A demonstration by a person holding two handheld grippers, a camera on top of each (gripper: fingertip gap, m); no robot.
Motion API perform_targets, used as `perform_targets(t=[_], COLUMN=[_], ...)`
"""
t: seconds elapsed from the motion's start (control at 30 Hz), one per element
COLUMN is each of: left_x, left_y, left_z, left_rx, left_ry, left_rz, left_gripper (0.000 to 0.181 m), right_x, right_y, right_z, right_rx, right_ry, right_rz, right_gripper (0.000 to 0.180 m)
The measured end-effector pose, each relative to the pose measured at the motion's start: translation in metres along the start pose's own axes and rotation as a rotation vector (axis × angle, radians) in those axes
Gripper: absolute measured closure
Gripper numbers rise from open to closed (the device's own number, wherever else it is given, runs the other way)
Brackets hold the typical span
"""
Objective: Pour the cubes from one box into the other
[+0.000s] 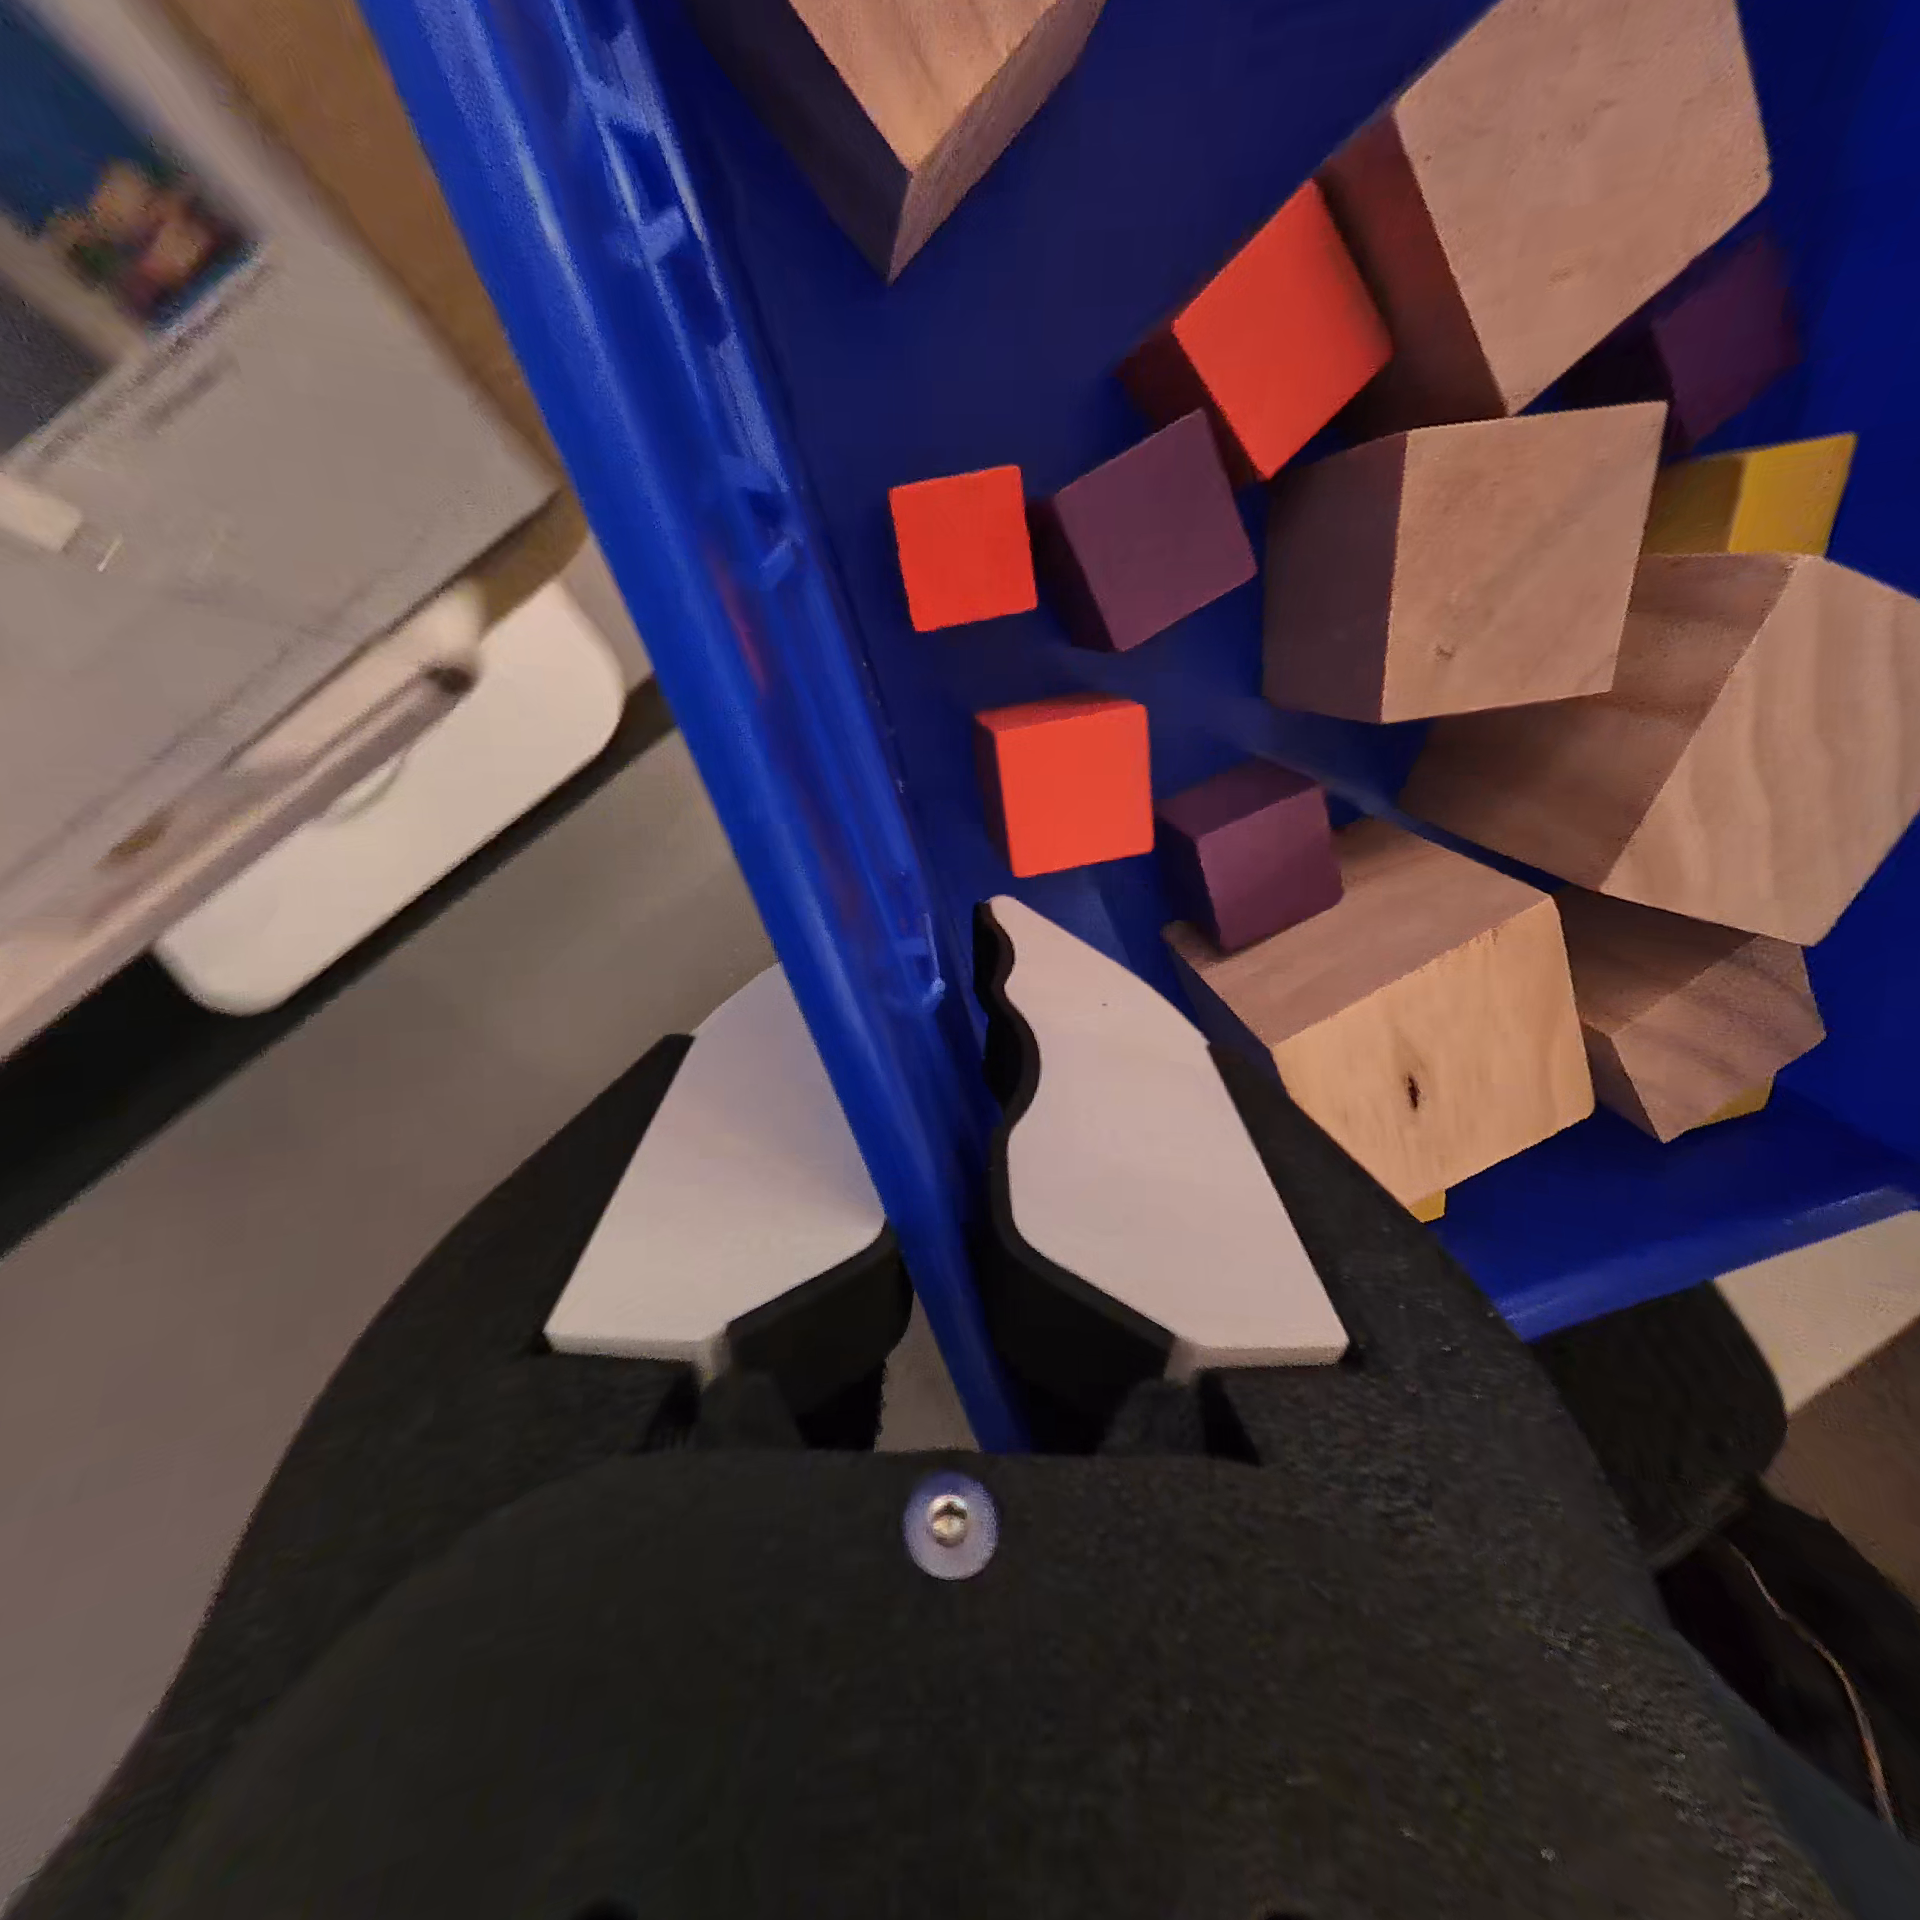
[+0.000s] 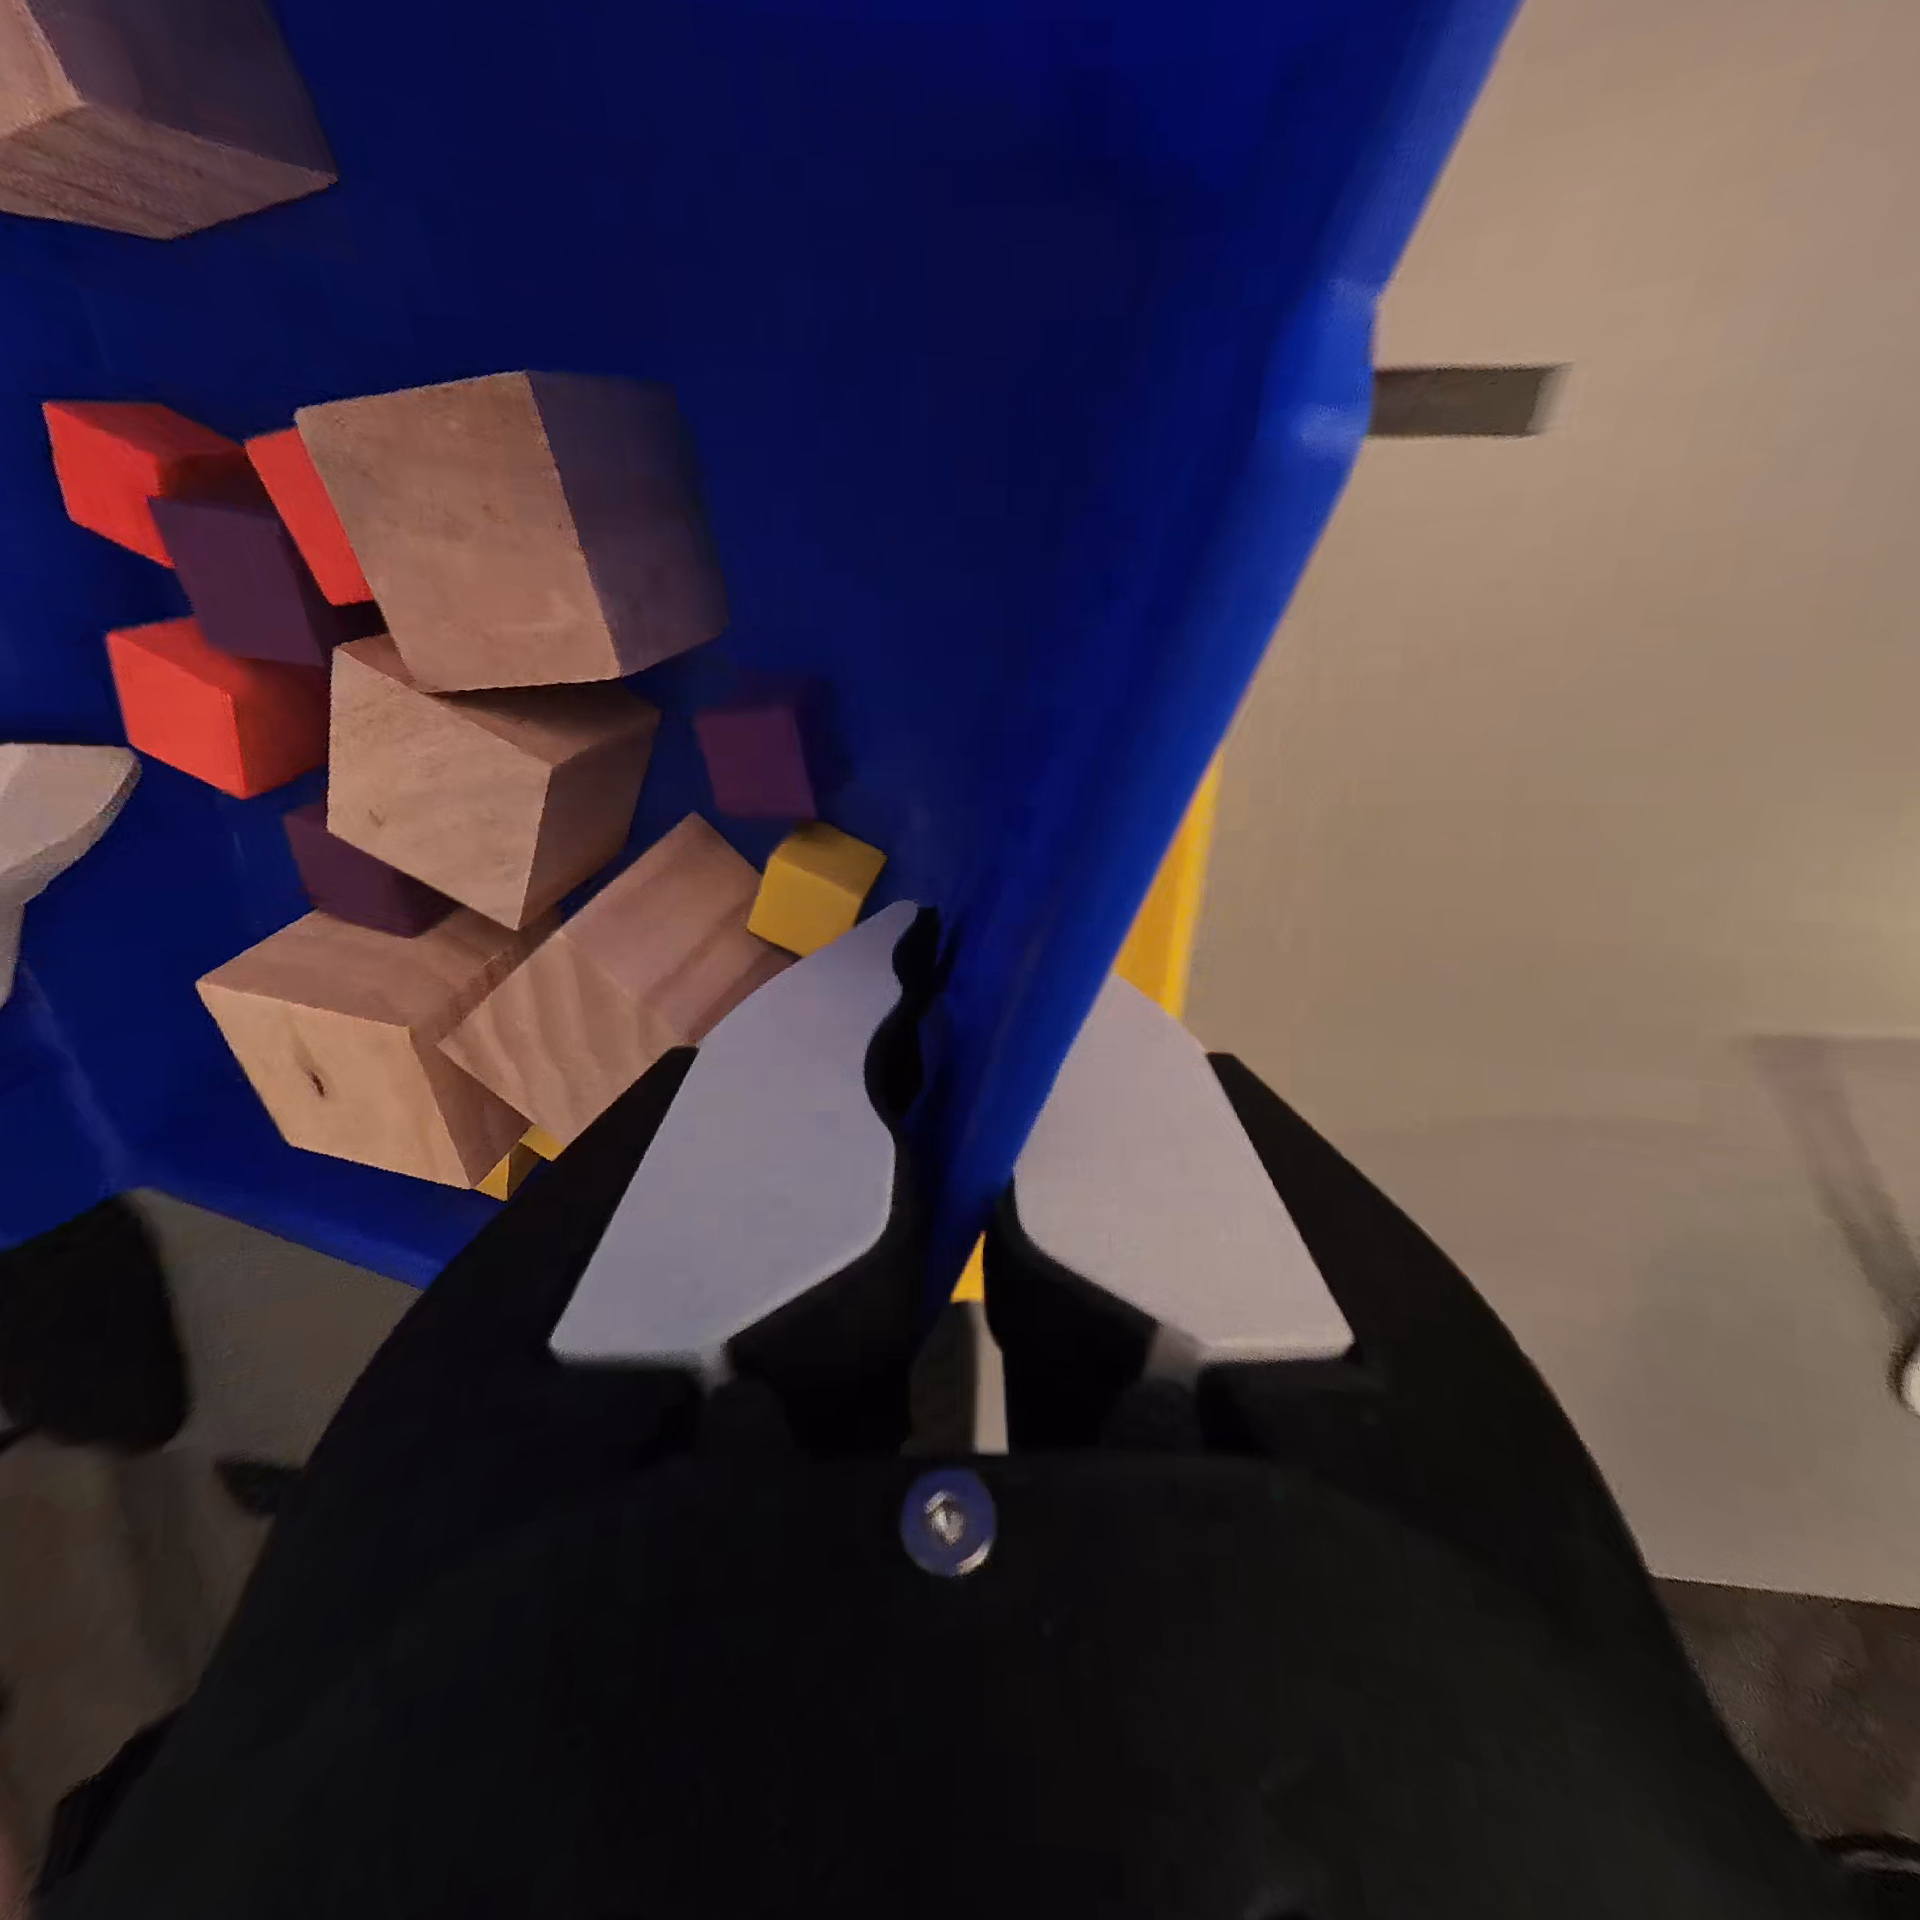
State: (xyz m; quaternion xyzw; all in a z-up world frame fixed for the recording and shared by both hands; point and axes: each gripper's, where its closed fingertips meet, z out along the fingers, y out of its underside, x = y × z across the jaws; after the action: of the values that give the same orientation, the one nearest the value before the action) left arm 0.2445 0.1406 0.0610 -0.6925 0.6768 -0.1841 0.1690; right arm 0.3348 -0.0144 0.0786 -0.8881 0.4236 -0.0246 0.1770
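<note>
A deep blue plastic box (image 1: 1039,343) is held tipped between both grippers, its left wall clamped by the left gripper (image 1: 940,997) and its right wall by the right gripper (image 2: 966,966). Large bare wooden cubes (image 1: 1455,561) and small red (image 1: 1065,784), purple (image 1: 1148,525) and yellow cubes (image 2: 816,883) are piled inside it. Only in the right wrist view is a yellow edge (image 2: 1179,894) seen just behind the blue wall; only in the left, a blurred white carton (image 1: 239,499).

Left tool (image 1: 940,1049) and right tool (image 2: 961,1023) each clamped, fingers nearly closed.
</note>
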Motion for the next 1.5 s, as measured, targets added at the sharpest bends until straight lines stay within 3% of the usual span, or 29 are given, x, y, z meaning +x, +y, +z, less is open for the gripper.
perform_targets(t=[0.17, 0.4, 0.97, 1.5], left_x=[0.046, 0.065, 0.039, 0.035], left_y=[-0.05, -0.079, -0.091, -0.082], left_z=[0.045, 0.076, 0.052, 0.04], left_rx=[0.151, 0.318, 0.807, 0.984], left_ry=[0.034, 0.021, -0.091, -0.105], left_rz=[0.059, 0.073, 0.074, 0.078], left_gripper=[0.173, 0.173, 0.172, 0.172], right_x=[0.074, 0.114, 0.083, 0.066], right_y=[-0.008, -0.019, -0.044, -0.03], right_z=[-0.003, 0.003, -0.032, -0.047], right_rx=[0.143, 0.282, 0.738, 0.94], right_ry=[0.094, 0.161, 0.31, 0.391], right_rz=[0.018, -0.014, -0.211, -0.249], right_gripper=[0.172, 0.172, 0.173, 0.174])
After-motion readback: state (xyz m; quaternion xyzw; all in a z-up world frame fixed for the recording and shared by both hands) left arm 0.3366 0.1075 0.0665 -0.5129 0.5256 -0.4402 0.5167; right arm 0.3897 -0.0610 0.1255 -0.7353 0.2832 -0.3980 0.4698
